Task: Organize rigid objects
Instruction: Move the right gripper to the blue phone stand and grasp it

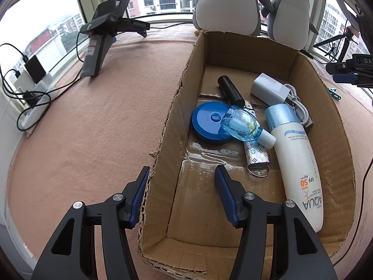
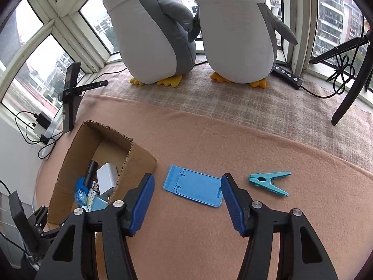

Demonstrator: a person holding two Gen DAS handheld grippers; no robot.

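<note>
An open cardboard box (image 1: 177,107) holds a white sunscreen bottle (image 1: 300,163), a blue round lid (image 1: 209,122), a small clear blue bottle (image 1: 244,126), a black tube (image 1: 229,88), a white charger (image 1: 268,88) and a patterned lighter case (image 1: 256,157). My left gripper (image 1: 181,173) is open and empty, straddling the box's left wall near its front end. My right gripper (image 2: 186,180) is open just above a flat blue phone stand (image 2: 193,185) on the blanket. A teal clothes peg (image 2: 270,182) lies to the stand's right. The box (image 2: 137,161) sits left of the stand.
Two plush penguins (image 2: 235,37) stand at the back by the window. A black stand (image 1: 100,39) and a power strip with chargers and cables (image 1: 30,86) are at the left. A tripod leg (image 2: 349,88) and a remote (image 2: 288,75) lie at the back right.
</note>
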